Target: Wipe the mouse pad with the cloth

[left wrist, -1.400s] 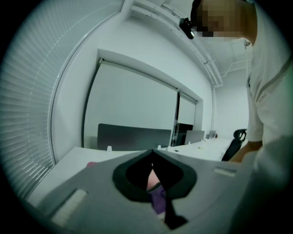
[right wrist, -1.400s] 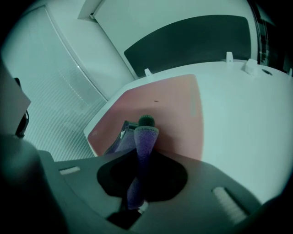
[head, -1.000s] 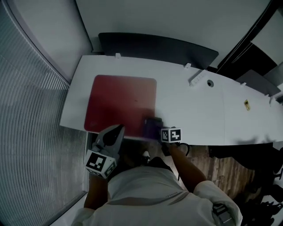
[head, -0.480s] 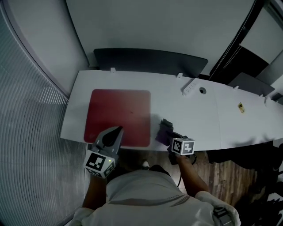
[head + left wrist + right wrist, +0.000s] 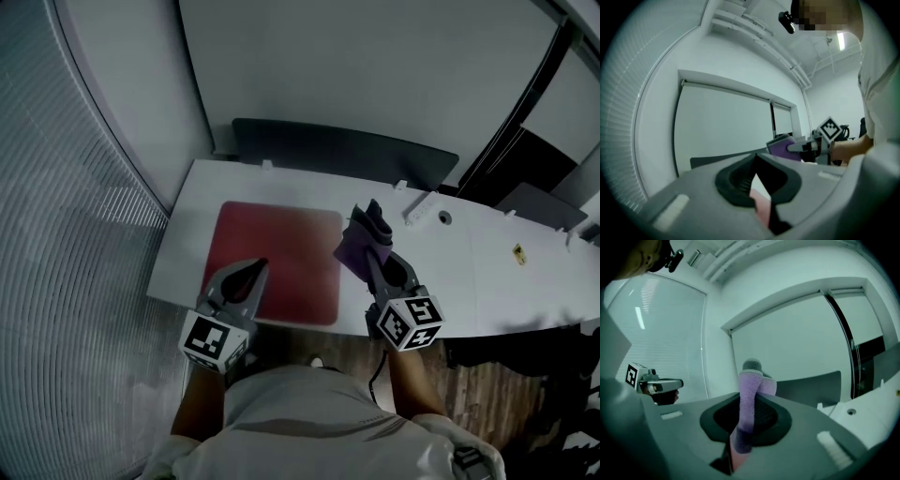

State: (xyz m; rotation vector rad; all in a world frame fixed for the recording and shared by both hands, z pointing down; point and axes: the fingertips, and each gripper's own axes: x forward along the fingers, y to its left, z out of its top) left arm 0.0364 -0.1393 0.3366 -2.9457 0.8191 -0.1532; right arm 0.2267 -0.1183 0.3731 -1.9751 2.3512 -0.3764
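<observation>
Purple cloth stands clamped upright between the jaws of the right gripper, just off the far right corner of the red mouse pad on a white desk. The left gripper, jaws together and empty, points over the pad's near edge.

A power strip lies near the white desk's far edge. A dark partition stands behind it.
</observation>
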